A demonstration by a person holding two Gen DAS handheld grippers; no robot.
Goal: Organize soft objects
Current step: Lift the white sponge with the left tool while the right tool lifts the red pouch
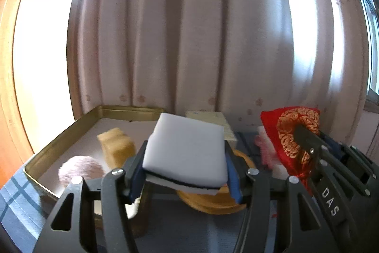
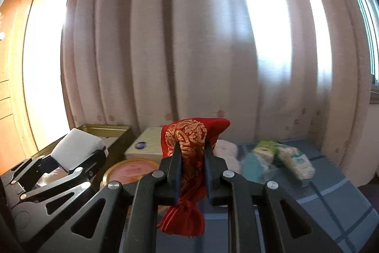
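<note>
Jaws of my left gripper [image 1: 186, 158] clamped on white foam block [image 1: 187, 148], held above gold tray [image 1: 59, 134] with tan sponge [image 1: 116, 146] and pink puff [image 1: 80, 168] inside. My right gripper [image 2: 191, 158] pinches red embroidered pouch [image 2: 189, 141], lifted over blue-checked bench [image 2: 343, 200]; more packets [image 2: 293, 163] lie right.

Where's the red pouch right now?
The red pouch is clamped in the right gripper, held up in front of the curtain, above the blue checked cloth, right of the cream box.
</note>
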